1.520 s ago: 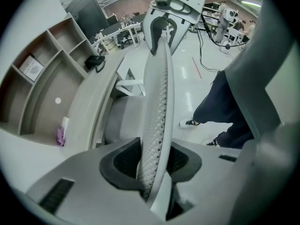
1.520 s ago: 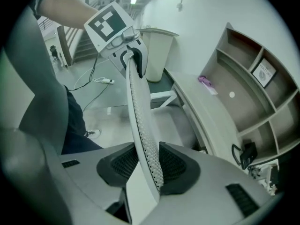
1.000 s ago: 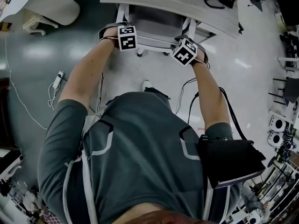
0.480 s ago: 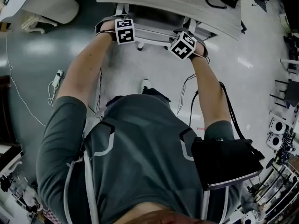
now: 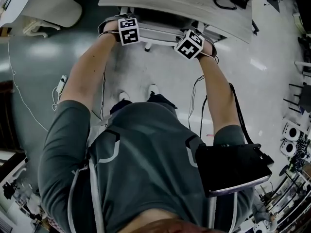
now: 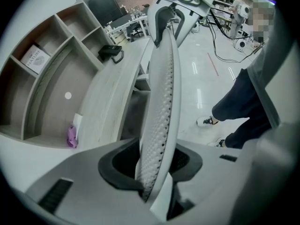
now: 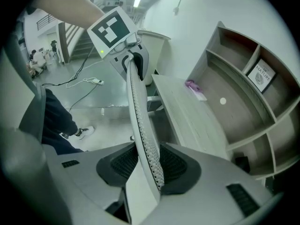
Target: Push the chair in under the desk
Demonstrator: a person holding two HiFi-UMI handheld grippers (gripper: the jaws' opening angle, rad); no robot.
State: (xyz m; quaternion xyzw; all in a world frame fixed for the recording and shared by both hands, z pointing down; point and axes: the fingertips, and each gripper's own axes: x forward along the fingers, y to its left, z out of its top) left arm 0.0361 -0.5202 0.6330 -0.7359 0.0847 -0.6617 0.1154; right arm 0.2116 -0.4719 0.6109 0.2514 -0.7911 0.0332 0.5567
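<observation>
— Since a second ago, the white mesh-backed office chair (image 5: 160, 33) has slid farther under the pale wood-grain bench (image 5: 184, 1); only its backrest (image 6: 161, 93) shows clear of the top.
— And the tongs?
— Left tongs (image 6: 157, 168) are clenched on the backrest's upper edge, right tongs (image 7: 147, 165) likewise farther along it. The person (image 5: 146, 154) stands close behind on the grey floor (image 5: 43, 57).

The chair (image 5: 160, 33) has slid further under the desk (image 5: 180, 4), the left gripper (image 5: 127, 31) and right gripper (image 5: 189, 44) moving with it, and the person's shoes (image 5: 153, 89) have stepped closer.
</observation>
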